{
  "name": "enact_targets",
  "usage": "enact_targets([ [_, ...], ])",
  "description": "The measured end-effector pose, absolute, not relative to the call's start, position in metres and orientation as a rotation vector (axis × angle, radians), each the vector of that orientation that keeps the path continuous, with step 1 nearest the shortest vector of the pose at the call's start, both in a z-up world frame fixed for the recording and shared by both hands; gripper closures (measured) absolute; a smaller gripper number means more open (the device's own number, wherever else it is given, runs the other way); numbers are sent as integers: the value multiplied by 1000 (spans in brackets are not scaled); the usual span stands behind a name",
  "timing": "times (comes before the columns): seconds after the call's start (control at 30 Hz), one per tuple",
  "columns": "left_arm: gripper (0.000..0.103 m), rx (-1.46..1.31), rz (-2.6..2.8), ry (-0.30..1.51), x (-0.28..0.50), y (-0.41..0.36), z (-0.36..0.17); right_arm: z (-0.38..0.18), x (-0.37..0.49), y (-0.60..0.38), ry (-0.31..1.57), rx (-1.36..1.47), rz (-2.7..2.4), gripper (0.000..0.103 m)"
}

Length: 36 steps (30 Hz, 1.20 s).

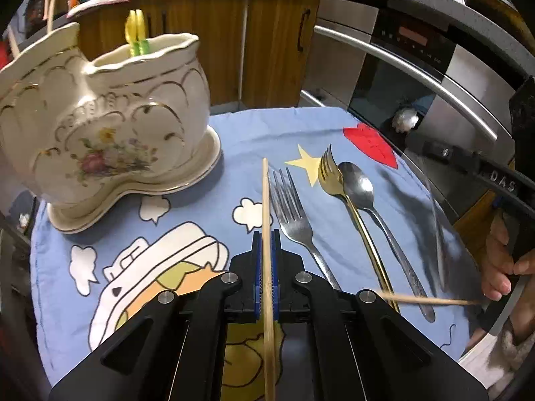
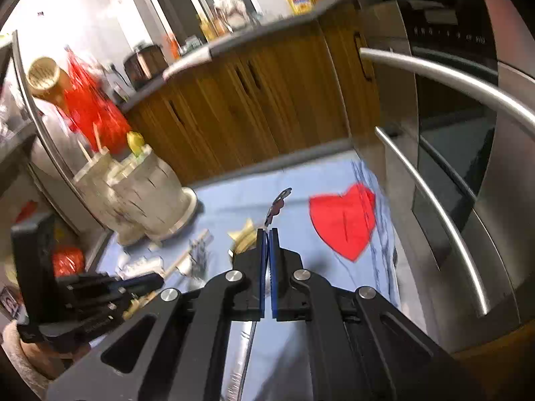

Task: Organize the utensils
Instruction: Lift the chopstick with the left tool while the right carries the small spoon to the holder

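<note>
Kitchen setting: a blue cartoon-print cloth (image 1: pixel 234 133) is spread over a small table, with wooden cupboards (image 1: pixel 214 33) and a steel oven (image 1: pixel 434 77) behind.

Nearest, in the left wrist view, the left gripper (image 1: pixel 266 244) is seen pressed together on a wooden chopstick (image 1: pixel 266 220), which runs from 6 o'clock up to 12 o'clock between the blue pads. A second chopstick (image 1: pixel 431 300) lies at 4 o'clock, its far end near the person's hand (image 1: pixel 501 267).

On the cloth just beyond, a silver fork (image 1: pixel 294 214), a gold fork (image 1: pixel 347 207) and a spoon (image 1: pixel 364 197) lie side by side at 1 to 2 o'clock.

Farther, at 10 o'clock, stands a cream ceramic holder (image 1: pixel 110 133), in which a yellow-green item (image 1: pixel 135 33) is already stowed.

In the blurred right wrist view, the right gripper (image 2: pixel 266 234) is closed on a thin metal utensil (image 2: pixel 276 205), probably a knife; its kind cannot be told for certain.

Risks, as judged: the chopstick is pinched on a narrow round shaft and could pivot or slip; its long rear end could sweep the forks; a knock against the scalloped rim could tip the holder.

Open room is left on the cloth at 12 o'clock; the table's edge and the oven handles (image 2: pixel 444 220) crowd 3 o'clock.
</note>
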<state>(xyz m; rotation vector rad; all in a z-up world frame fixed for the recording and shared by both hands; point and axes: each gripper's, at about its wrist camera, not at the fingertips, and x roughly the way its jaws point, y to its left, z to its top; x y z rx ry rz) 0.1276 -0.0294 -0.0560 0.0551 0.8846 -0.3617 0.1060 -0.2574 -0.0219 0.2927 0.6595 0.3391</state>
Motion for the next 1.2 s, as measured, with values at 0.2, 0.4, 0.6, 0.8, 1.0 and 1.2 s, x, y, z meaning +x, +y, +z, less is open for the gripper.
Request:
enact_targets([
  [0.2,98,34,-365,836,118,-18,-44,-7,97,-255,556,278,342,101],
  [0.4,98,5,-401,755,104,-7,-20,-3,94,-250,539,296,364,101],
  [0.6,98,-50,-425,620,90,14,23,7,101,-246,539,374,385,101],
  [0.8,98,-90,-366,493,100,48,68,32,124,-221,511,388,425,101],
  [1.0,98,-152,-301,344,131,96,109,74,152,-180,392,370,481,101],
  [1.2,98,-211,-270,263,169,125,108,98,186,-143,304,370,502,101],
])
